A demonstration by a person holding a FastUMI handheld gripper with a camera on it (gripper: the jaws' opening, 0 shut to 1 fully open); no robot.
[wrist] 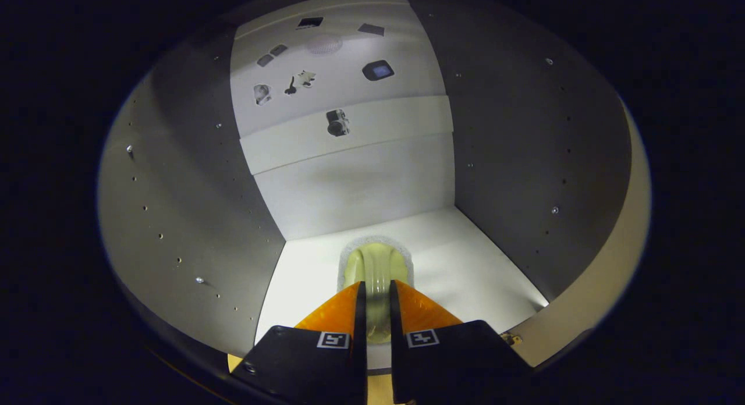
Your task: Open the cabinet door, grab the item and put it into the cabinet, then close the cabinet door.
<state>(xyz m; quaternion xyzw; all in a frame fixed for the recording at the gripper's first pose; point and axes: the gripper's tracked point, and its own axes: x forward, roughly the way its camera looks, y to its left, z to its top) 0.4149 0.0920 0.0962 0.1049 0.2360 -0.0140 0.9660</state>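
Pale-green item point(377, 265), seemingly soft, light, squashy, wrapped in white foam netting; pinched mid-body between nearly closed gripper point(377, 291) fingers, inside cabinet point(192, 219), over its floor.

The hand-held gripper point(378, 288) has orange fingers point(334, 312) on black blocks — each bearing a square black-and-white marker.

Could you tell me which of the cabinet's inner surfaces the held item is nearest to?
The floor panel: the pale green item, pinched between the gripper fingers, sits low over it, apart from both side walls.
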